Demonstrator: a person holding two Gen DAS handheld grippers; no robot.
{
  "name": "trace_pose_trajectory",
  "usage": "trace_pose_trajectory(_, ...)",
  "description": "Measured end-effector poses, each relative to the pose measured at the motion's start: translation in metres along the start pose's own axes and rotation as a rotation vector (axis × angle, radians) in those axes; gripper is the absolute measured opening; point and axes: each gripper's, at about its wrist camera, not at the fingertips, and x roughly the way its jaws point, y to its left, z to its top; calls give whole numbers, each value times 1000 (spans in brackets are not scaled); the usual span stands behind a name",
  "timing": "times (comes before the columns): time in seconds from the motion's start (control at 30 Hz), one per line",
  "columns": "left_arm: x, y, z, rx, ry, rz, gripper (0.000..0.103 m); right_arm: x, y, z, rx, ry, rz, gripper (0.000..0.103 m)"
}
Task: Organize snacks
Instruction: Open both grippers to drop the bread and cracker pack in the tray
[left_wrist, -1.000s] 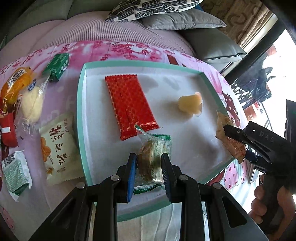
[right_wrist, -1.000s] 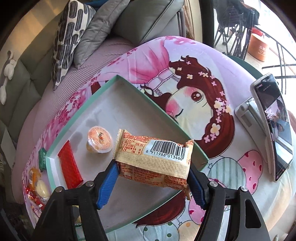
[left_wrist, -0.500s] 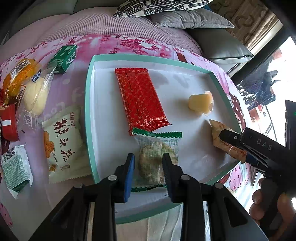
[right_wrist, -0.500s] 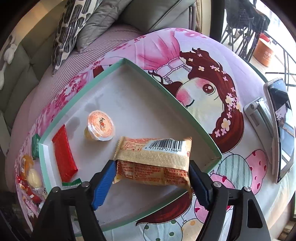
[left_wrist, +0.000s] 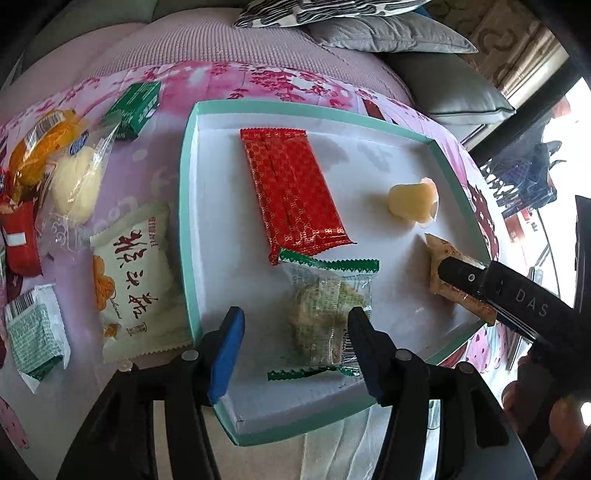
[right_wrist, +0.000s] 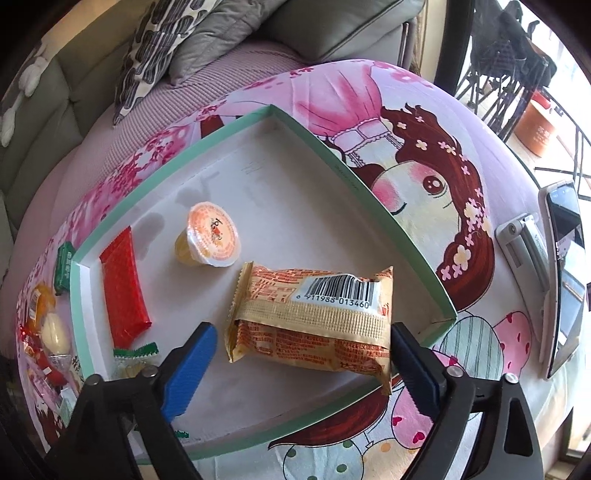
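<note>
A teal-rimmed white tray (left_wrist: 186, 206) (right_wrist: 354, 184) holds a red wafer pack (left_wrist: 291, 192) (right_wrist: 123, 291), a jelly cup (left_wrist: 412, 199) (right_wrist: 210, 240), a clear green-edged cookie packet (left_wrist: 325, 314) (right_wrist: 135, 356) and a tan barcode snack pack (right_wrist: 314, 321) (left_wrist: 437, 254). My left gripper (left_wrist: 295, 350) is open, its jaws either side of the cookie packet lying on the tray. My right gripper (right_wrist: 301, 369) is open, its jaws wide around the tan pack, which rests on the tray floor.
Left of the tray lie loose snacks: a cream pack with Chinese writing (left_wrist: 133, 280), a green box (left_wrist: 135, 105), a white bun packet (left_wrist: 75, 181), an orange packet (left_wrist: 37, 147), a green-white packet (left_wrist: 35, 332). A phone on a stand (right_wrist: 561, 273) sits right. Sofa cushions (left_wrist: 388, 33) lie behind.
Both grippers opened. The left let go of the cookie packet onto the tray; the right lowered the tan pack onto the tray and released it.
</note>
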Motion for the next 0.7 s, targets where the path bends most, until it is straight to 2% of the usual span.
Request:
trace_pose_trajectory(0.23,-4,-8,1,31,-28,-31,82,0,5,-1,-16,-8,-4,103)
trace_pose_trajectory(0.37,-9,-11,2,54,-53,-12,90,-1,4,0,-17,-12,-3,103)
trace_pose_trajectory(0.47,-15,-6,4,42,-72,-2,90,-2,3,0,-14,-14,0,103)
trace_pose_trajectory(0.53,-22,-1,5,18,-113,7,90,-3,2,-1,-13,-16,-1,103)
trace_pose_trajectory(0.7,-43,13,10,-32,-222,111,91,-3,3,-1,-16,-15,-2,103)
